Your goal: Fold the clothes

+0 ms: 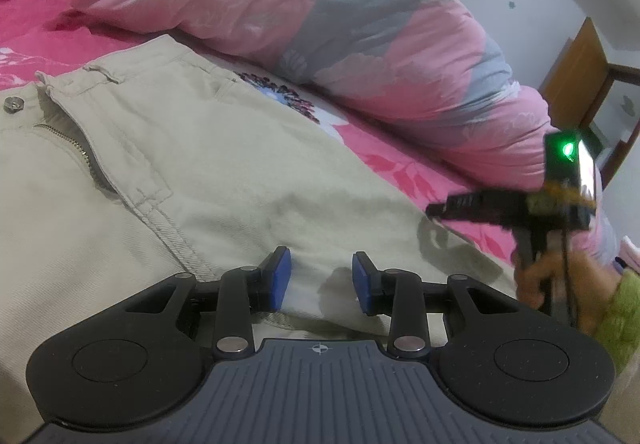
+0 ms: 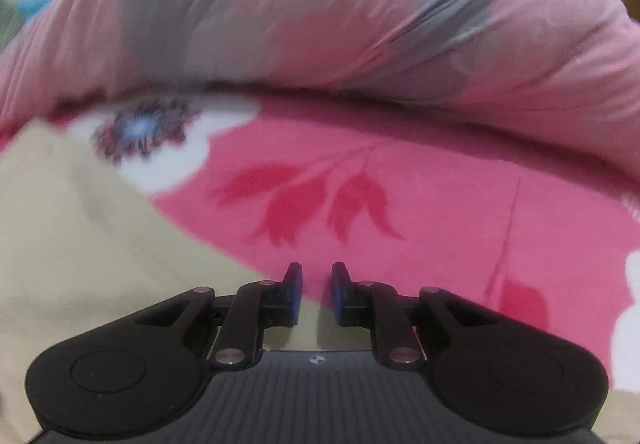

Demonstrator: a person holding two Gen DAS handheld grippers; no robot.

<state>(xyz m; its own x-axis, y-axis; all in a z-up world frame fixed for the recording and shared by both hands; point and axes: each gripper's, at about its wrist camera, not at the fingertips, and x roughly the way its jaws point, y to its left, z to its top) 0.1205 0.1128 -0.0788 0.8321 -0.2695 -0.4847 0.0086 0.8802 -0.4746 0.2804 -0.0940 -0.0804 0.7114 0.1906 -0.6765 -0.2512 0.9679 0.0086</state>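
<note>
- While both pairs of jaws stand partly open and empty, beige trousers [image 1: 168,164] lie flat ahead of the left gripper [image 1: 320,278], fly unzipped.
- Right gripper [image 2: 316,292]: trousers left of jaws; view blurred.

Trousers [image 1: 208,172]: legs ran off the frame at 9 and 6 o'clock; left gripper body hid the near hem.
Right gripper [image 1: 436,210]: smeared at 3 o'clock, finger gap unreadable.
Hand [image 1: 556,284]: blurred, sleeve [image 1: 624,308] cut off.
Bedsheet flower [image 2: 140,128]: motion-blurred at 10 o'clock.
Duvet [image 2: 320,12]: soft, cropped at 12 o'clock.
</note>
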